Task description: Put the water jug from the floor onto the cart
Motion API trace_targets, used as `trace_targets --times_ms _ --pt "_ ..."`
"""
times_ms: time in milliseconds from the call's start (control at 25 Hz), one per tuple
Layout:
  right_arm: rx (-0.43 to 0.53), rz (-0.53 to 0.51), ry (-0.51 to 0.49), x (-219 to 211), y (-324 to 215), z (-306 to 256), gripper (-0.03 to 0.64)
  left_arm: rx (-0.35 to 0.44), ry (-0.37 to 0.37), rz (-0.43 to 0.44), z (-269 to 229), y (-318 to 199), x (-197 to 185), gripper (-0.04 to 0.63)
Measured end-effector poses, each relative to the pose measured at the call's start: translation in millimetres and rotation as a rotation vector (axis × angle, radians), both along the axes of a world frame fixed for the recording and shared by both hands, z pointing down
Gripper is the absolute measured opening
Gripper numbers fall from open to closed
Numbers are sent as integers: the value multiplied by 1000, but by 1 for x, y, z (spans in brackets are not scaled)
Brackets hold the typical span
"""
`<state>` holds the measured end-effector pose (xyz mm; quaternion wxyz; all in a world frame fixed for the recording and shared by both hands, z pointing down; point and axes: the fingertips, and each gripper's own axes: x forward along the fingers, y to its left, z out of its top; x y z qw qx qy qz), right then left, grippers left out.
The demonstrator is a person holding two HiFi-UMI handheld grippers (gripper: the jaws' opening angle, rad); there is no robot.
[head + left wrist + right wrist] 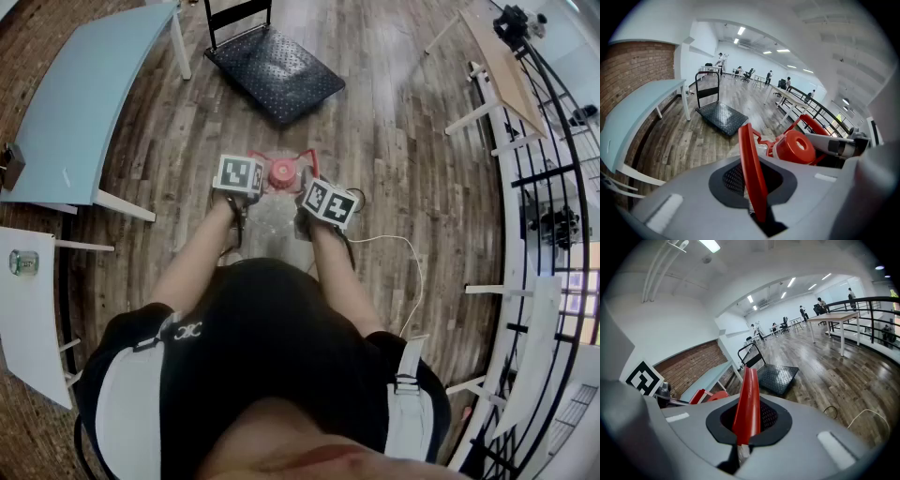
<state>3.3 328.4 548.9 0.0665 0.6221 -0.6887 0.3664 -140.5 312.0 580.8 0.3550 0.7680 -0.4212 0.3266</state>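
Observation:
The water jug (272,223) is a clear bottle with a red cap (282,172) and red carrying handles, right in front of me over the wood floor. My left gripper (240,192) is shut on the jug's left red handle (751,164), which runs into the jaws of the left gripper (757,212). On the other side my right gripper (324,214) is shut on the right red handle (749,399), at the closed slot of the right gripper (740,446). The cap (795,147) shows between the two. The black flat cart (274,67) stands ahead with its push bar at the far end. Whether the jug rests on the floor is unclear.
A light blue table (84,94) runs along the left, with a white table (28,309) nearer me. A wooden desk (502,66) and a black railing (553,187) line the right. A white cable (405,258) lies on the floor at my right.

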Motion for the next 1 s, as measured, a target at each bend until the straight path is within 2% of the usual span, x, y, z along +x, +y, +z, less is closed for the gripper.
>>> trace_targets --times_ms 440,800,1000 --pt "8 -7 100 -15 -8 -4 18 18 12 2 0 -11 -11 18" --pt "-7 27 123 -36 -12 3 20 41 38 25 4 -16 -29 20" --pt "-5 62 113 -55 -14 7 20 22 32 43 6 -19 -50 20"
